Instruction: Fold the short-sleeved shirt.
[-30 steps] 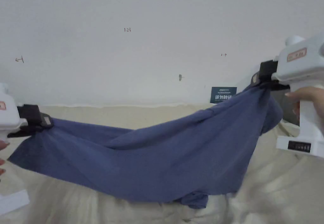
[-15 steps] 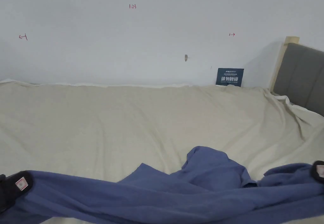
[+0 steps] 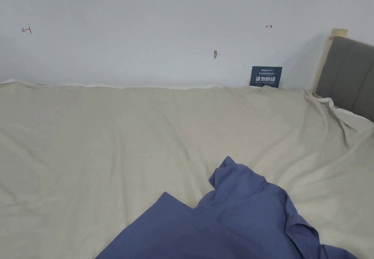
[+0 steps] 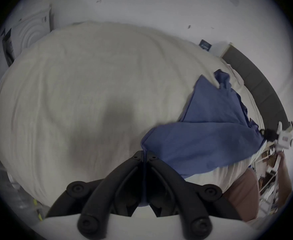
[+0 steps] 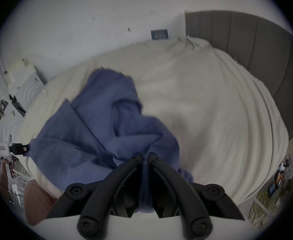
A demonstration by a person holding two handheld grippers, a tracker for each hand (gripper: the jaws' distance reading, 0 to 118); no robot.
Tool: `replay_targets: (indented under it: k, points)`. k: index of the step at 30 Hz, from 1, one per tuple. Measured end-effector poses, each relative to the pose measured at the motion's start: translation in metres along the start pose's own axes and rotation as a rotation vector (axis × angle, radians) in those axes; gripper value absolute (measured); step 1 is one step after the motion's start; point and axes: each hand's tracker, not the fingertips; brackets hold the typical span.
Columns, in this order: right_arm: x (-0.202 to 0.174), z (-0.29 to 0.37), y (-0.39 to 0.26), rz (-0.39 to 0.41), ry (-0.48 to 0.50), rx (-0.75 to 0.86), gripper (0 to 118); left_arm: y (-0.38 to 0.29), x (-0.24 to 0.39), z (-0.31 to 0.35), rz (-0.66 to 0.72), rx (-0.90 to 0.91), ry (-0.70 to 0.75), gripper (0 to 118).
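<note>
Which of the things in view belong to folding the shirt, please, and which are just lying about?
Part of the job:
blue shirt
left gripper, shut on it
right gripper, shut on it
bed sheet under it

Lying about:
dark sign by the wall
grey headboard

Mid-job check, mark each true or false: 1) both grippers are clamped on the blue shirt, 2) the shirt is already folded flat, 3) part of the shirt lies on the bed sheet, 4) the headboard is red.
1) True: the left gripper and the right gripper each pinch the blue shirt.
2) False: it is rumpled and bunched.
3) True: it lies on the bed sheet.
4) False: the headboard is grey.
</note>
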Motion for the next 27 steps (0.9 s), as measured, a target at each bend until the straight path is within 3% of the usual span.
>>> replay_targets:
  k: [3, 4, 5, 6, 7, 8, 9, 14, 18, 20, 21, 22, 24, 27]
  points:
    - [-0.003, -0.003, -0.005, 0.004, -0.015, -0.017, 9, -0.004, -0.003, -0.004, 0.055, -0.027, -0.013, 7]
    - [-0.004, -0.003, -0.004, 0.004, -0.017, -0.016, 15, -0.006, -0.004, -0.001, 0.059, -0.004, -0.012, 21]
    - [-0.004, -0.002, -0.003, 0.006, -0.019, -0.014, 32, -0.007, -0.005, 0.002, 0.063, 0.011, -0.017, 45]
    - [-0.004, -0.002, -0.001, 0.012, -0.023, -0.018, 70, -0.006, -0.005, 0.005, 0.063, 0.033, -0.046, 73]
    - [0.005, -0.005, -0.002, 0.008, -0.023, -0.017, 98, -0.006, -0.003, 0.009, 0.066, 0.049, -0.092, 85]
    - [0.007, -0.003, -0.001, 0.003, -0.021, -0.017, 114, -0.008, 0.0, 0.013, 0.061, 0.045, -0.08, 91]
    - [0.008, 0.002, -0.002, -0.009, -0.01, 0.0, 117, -0.008, 0.004, 0.018, 0.049, 0.056, -0.058, 91]
    - [0.001, 0.041, 0.002, -0.005, -0.008, 0.131, 115, -0.015, 0.007, 0.067, -0.004, 0.247, 0.064, 91]
    - [-0.016, 0.074, 0.001, -0.014, 0.039, 0.252, 115, -0.026, 0.003, 0.112, 0.022, 0.371, 0.039, 90]
    - [-0.031, 0.091, -0.008, -0.04, 0.095, 0.327, 108, -0.036, 0.004, 0.13, 0.03, 0.403, -0.021, 87]
    - [-0.036, 0.099, -0.012, -0.053, 0.13, 0.366, 89, -0.043, 0.007, 0.139, 0.029, 0.45, -0.046, 78]
    - [-0.04, 0.104, -0.016, -0.06, 0.164, 0.391, 65, -0.049, 0.009, 0.147, 0.028, 0.495, -0.065, 60]
    - [-0.054, 0.108, -0.022, -0.056, 0.172, 0.422, 0, -0.058, 0.016, 0.155, 0.012, 0.534, -0.043, 0]
    - [-0.066, 0.117, -0.026, -0.006, 0.204, 0.49, 0, -0.067, 0.023, 0.163, -0.017, 0.564, -0.016, 0]
